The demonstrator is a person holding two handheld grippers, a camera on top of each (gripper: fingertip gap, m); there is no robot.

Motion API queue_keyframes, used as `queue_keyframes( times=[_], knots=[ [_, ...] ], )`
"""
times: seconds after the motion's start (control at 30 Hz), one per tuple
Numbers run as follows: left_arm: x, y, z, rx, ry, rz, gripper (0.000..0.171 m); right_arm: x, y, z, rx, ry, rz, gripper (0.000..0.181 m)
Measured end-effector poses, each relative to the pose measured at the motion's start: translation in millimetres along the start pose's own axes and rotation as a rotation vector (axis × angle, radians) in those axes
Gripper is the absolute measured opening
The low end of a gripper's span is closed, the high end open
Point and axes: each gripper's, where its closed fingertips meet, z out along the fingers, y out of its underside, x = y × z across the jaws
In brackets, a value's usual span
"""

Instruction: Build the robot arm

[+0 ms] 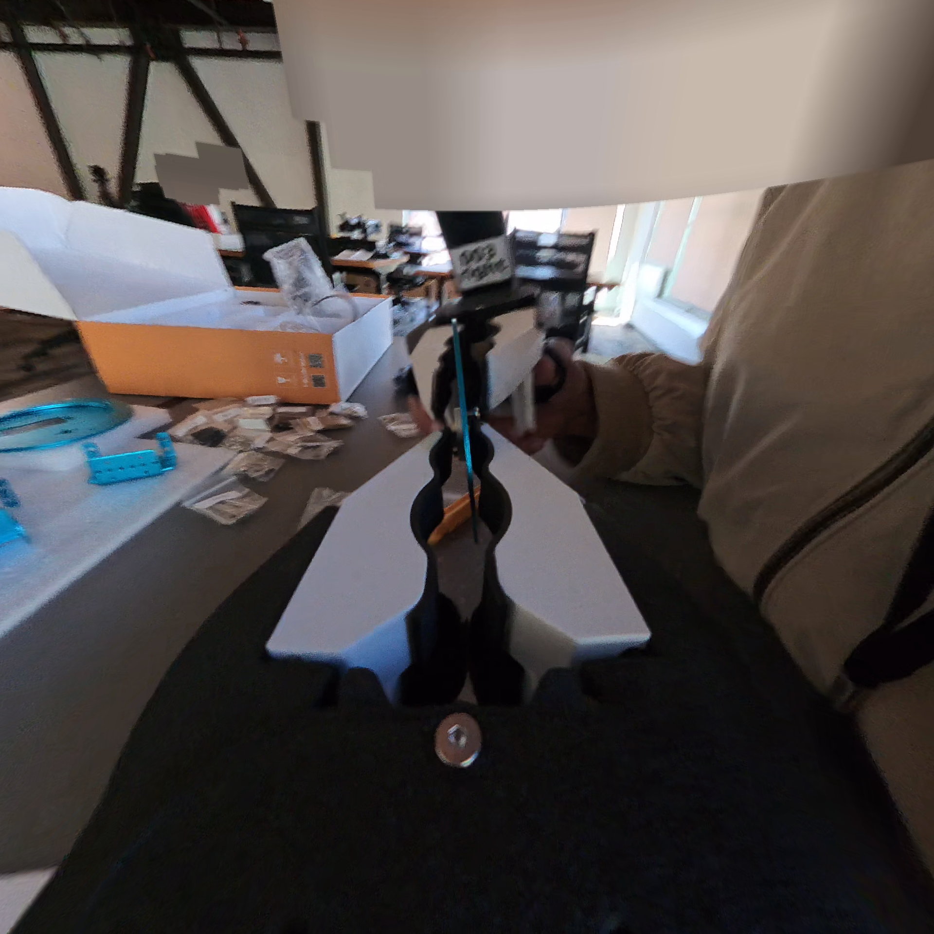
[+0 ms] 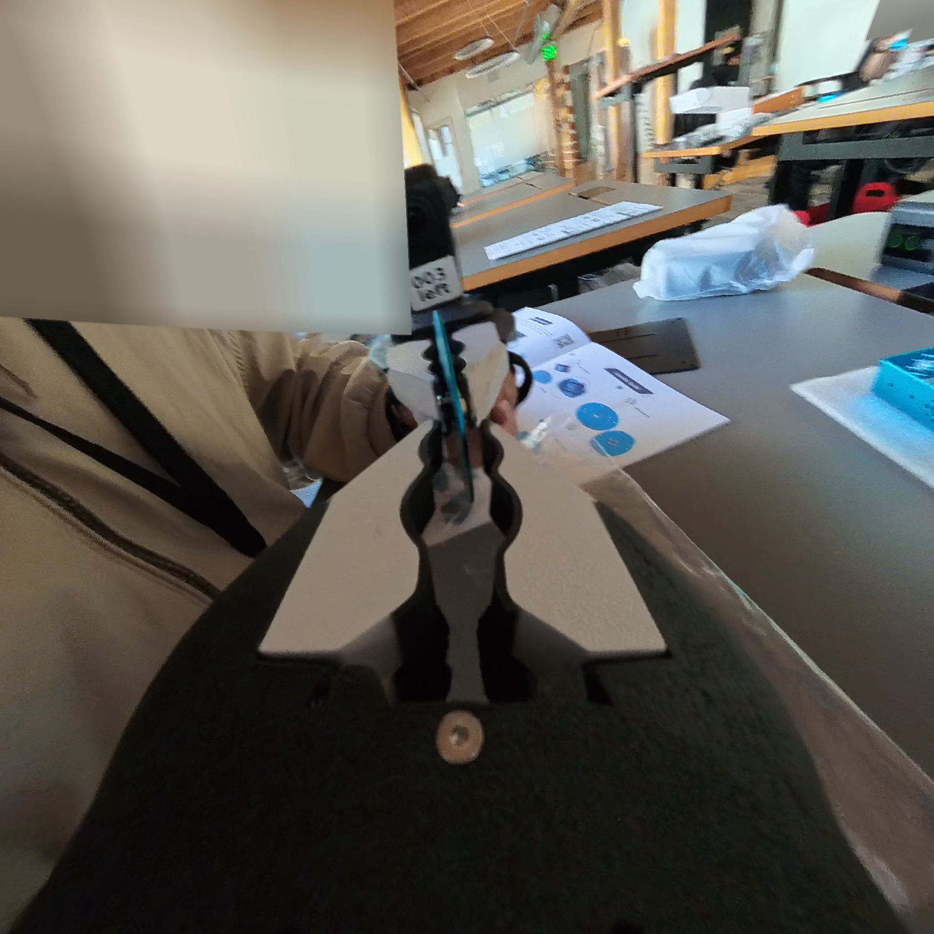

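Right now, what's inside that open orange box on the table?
Inside the orange box a crinkled clear plastic bag and a clear curved piece stick up. The front wall hides whatever lies on its floor.

An open orange-and-white box (image 1: 212, 354) was seen at upper left, small plastic packets (image 1: 263, 434) scattered below it, and an instruction booklet (image 2: 606, 404) at centre right.
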Motion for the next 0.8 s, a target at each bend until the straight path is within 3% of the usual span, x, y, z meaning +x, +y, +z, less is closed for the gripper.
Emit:
queue_keyframes(
  times=[0.1,0.2,0.27,0.33,0.57,0.63,0.8],
  knots=[
    [-26.7,14.5,-5.9,-0.13,-0.169,0.156,0.007,20.1,18.6,-30.7,-0.123,0.216,-0.023,0.028],
    [-58.1,35.1,-15.3,-0.304,-0.345,0.314,0.007,39.0,68.8,-76.8,-0.373,0.522,-0.101,0.035],
    [-67.6,44.8,-17.4,-0.358,-0.387,0.303,0.007,36.1,93.3,-96.7,-0.447,0.637,-0.107,0.04],
    [-72.6,50.1,-18.0,-0.367,-0.403,0.256,0.007,35.3,104.0,-105.4,-0.426,0.723,-0.129,0.035],
    [-78.7,54.6,-19.2,-0.361,-0.412,0.198,0.007,55.0,114.8,-81.7,-0.518,0.72,-0.247,0.03],
    [-79.7,57.4,-18.8,-0.377,-0.428,0.223,0.007,58.8,124.3,-71.9,-0.59,0.67,-0.203,0.032],
    [-81.7,66.1,-17.6,-0.451,-0.47,0.372,0.007,63.6,125.2,-59.4,-0.643,0.659,-0.202,0.017]
  ],
)
